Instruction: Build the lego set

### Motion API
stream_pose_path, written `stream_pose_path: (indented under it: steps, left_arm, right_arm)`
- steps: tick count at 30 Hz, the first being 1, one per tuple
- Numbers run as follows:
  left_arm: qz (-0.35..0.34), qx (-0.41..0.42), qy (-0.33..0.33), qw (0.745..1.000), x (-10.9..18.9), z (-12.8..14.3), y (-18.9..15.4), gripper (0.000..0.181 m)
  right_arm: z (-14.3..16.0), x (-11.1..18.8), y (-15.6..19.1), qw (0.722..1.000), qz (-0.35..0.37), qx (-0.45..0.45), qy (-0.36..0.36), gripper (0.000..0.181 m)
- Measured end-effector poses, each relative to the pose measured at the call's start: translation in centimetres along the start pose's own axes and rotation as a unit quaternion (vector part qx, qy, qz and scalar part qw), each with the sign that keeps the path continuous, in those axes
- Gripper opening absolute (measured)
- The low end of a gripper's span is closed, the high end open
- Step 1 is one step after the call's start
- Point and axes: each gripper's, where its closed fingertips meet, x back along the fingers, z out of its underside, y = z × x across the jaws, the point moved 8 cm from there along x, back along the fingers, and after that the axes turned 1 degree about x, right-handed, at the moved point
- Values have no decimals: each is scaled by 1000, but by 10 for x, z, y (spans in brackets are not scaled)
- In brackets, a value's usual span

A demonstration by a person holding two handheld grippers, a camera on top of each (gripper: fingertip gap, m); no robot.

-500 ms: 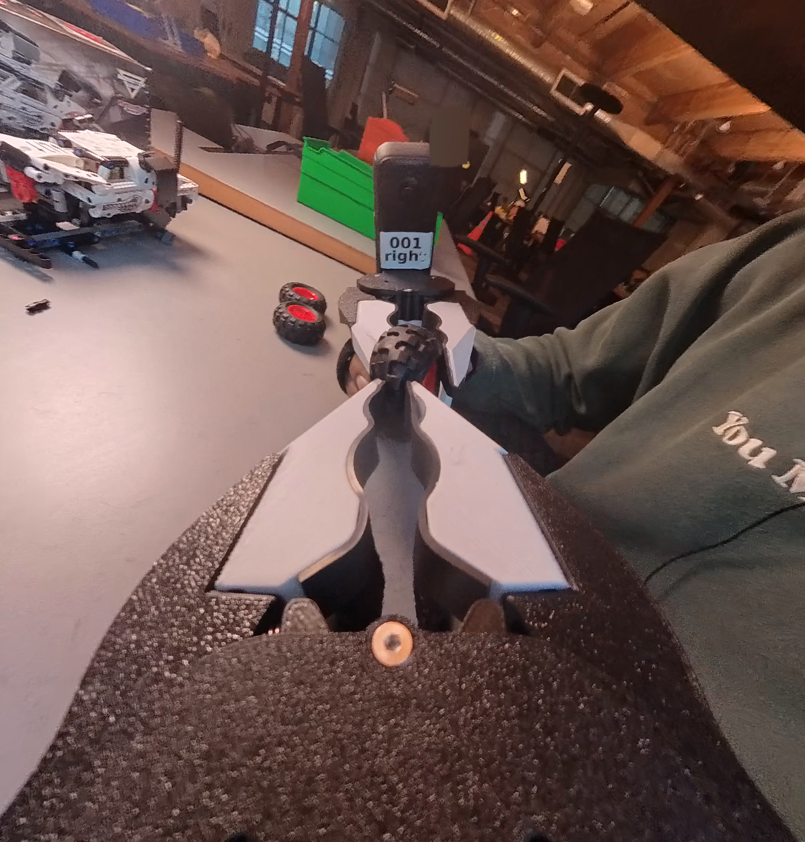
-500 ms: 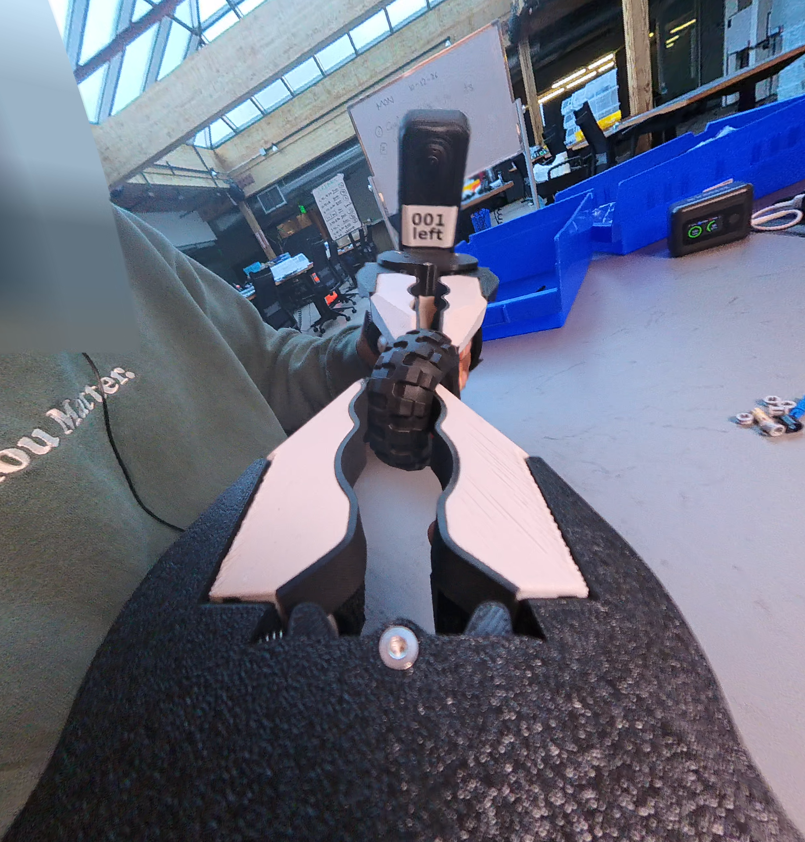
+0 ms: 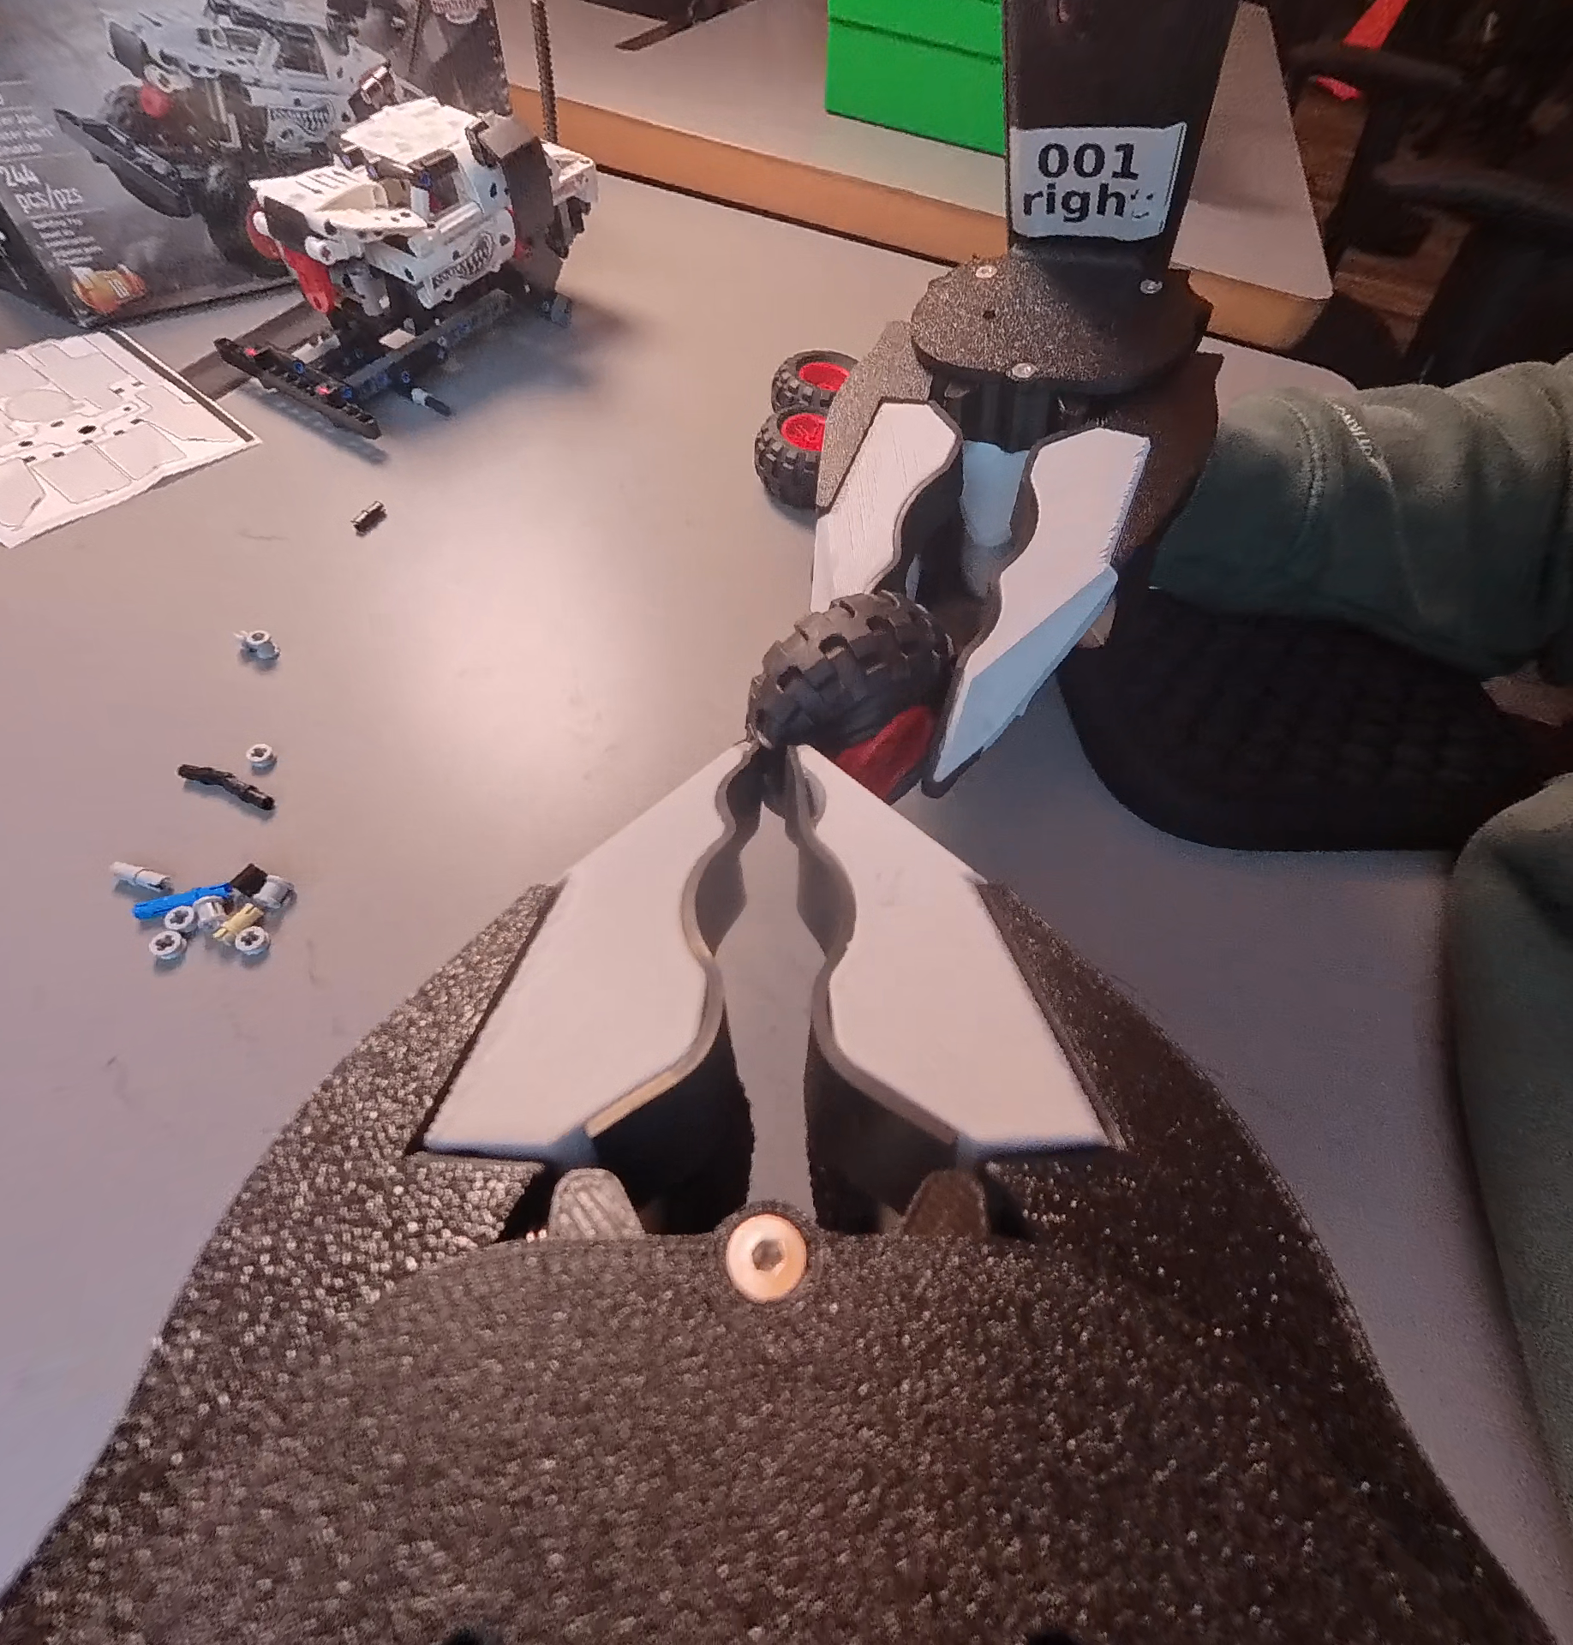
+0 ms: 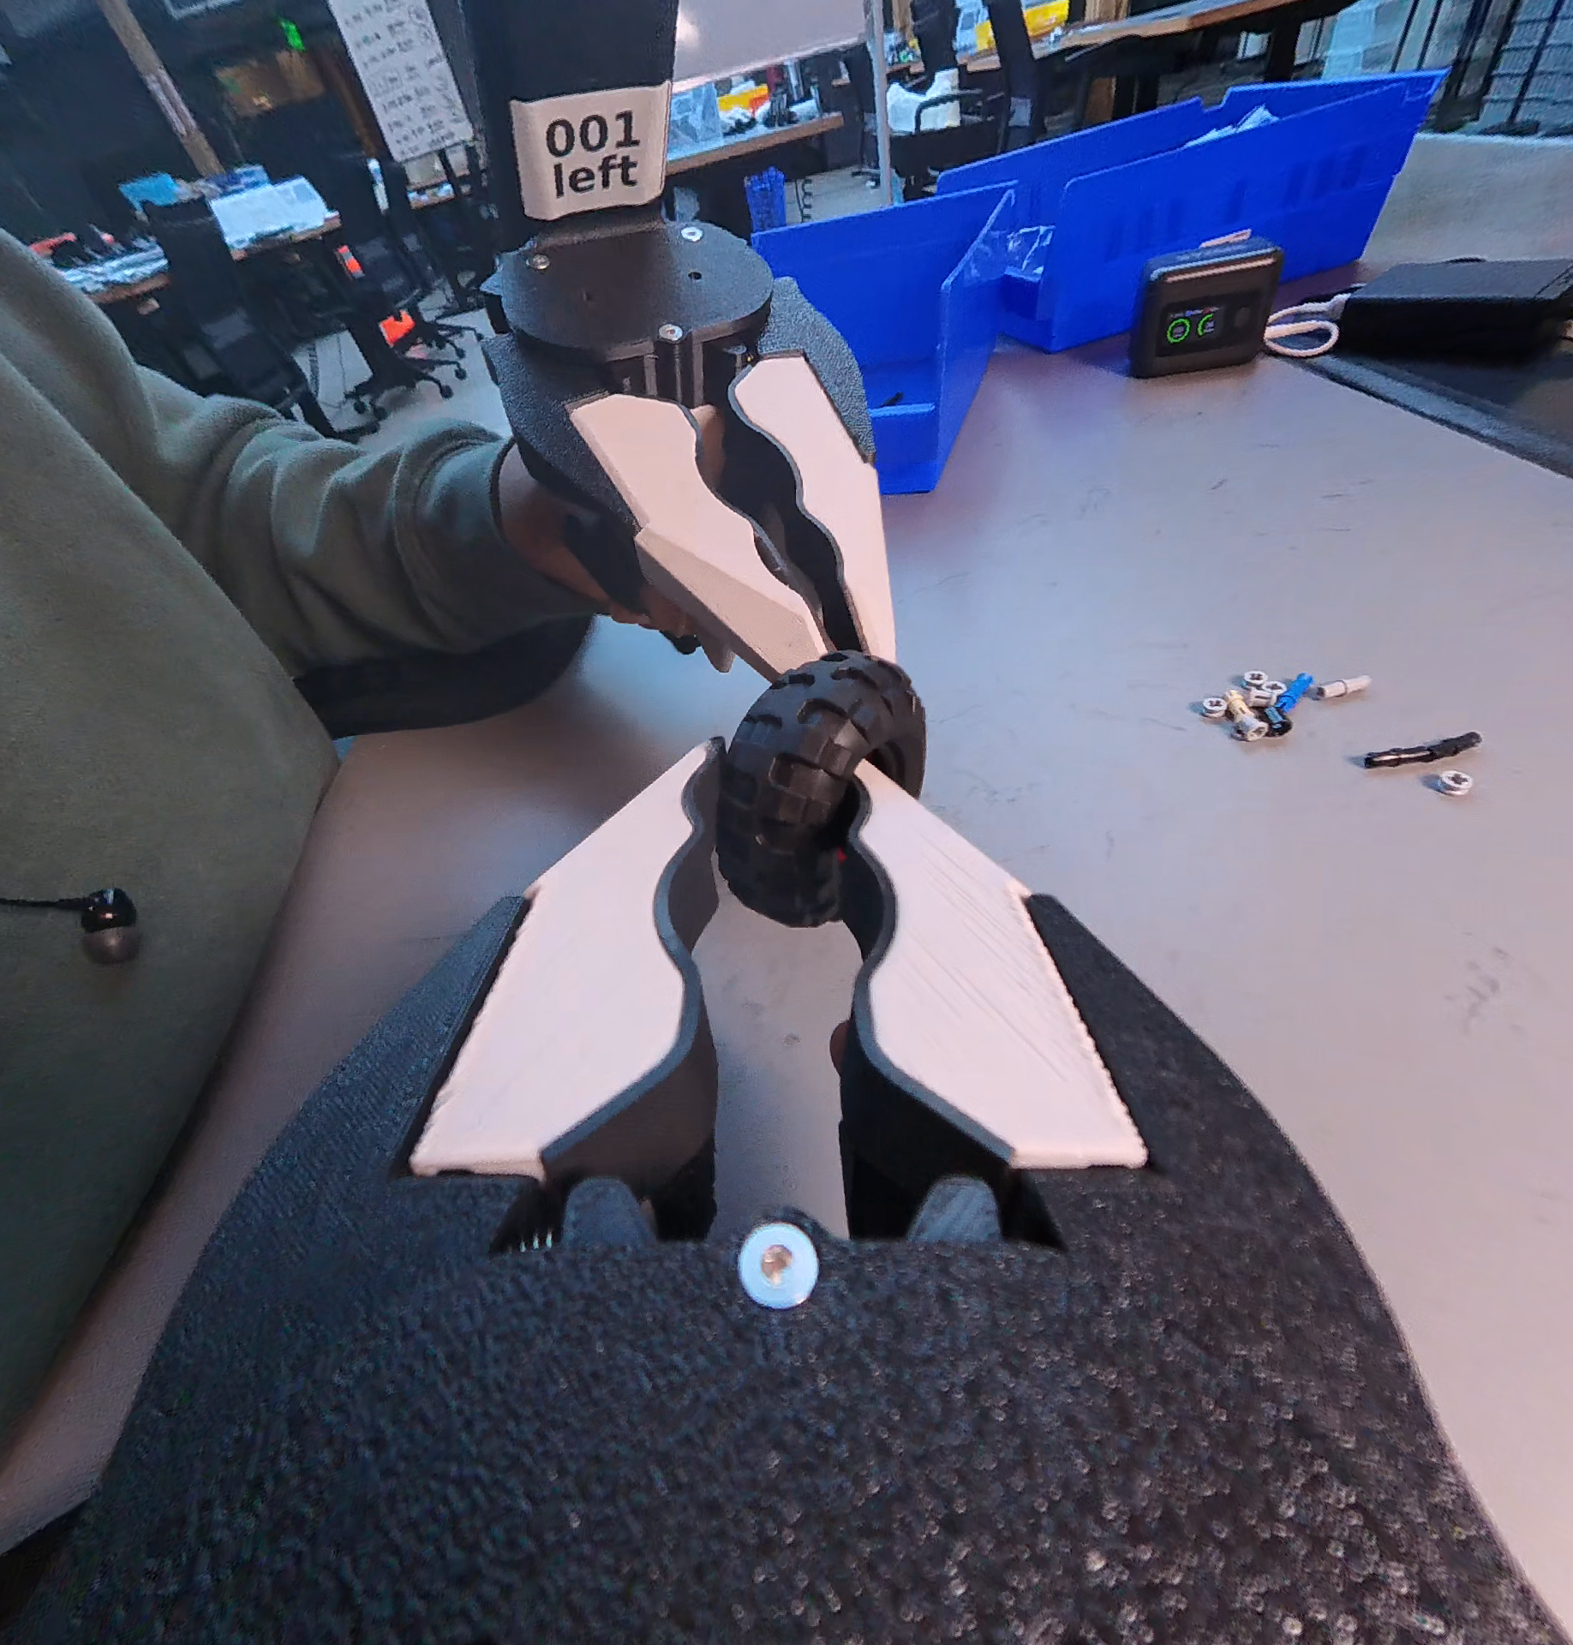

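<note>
Both grippers now tipped down toward table vs 0.5 s ago: R gripper (image 4: 787, 783) jaws pinch knobby wheel (image 4: 818, 783), L gripper (image 3: 770, 770) jaws nearly together nipping its tread — prob. seating tyre on red rim (image 3: 885, 748).

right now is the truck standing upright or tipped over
Upright. The white lego truck sits level on its black chassis beams on the grey table, roof up, with no wheels fitted; two wheels lie apart.

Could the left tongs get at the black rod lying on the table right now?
Probably not yet: the left tongs are pinched on the tyre that the right tongs hold. The table toward the black rod looks bare.
</note>
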Motion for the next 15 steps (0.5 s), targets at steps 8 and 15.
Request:
stream_pose_path:
  steps: [8,15]
  left_arm:
    - [33,9,26,999,-6,16,-1,0]
    - [46,0,38,998,-18,23,-5,0]
  right_arm:
    - [10,-6,6,997,-21,42,64,19]
    - [18,-16,15,989,-56,77,114,18]
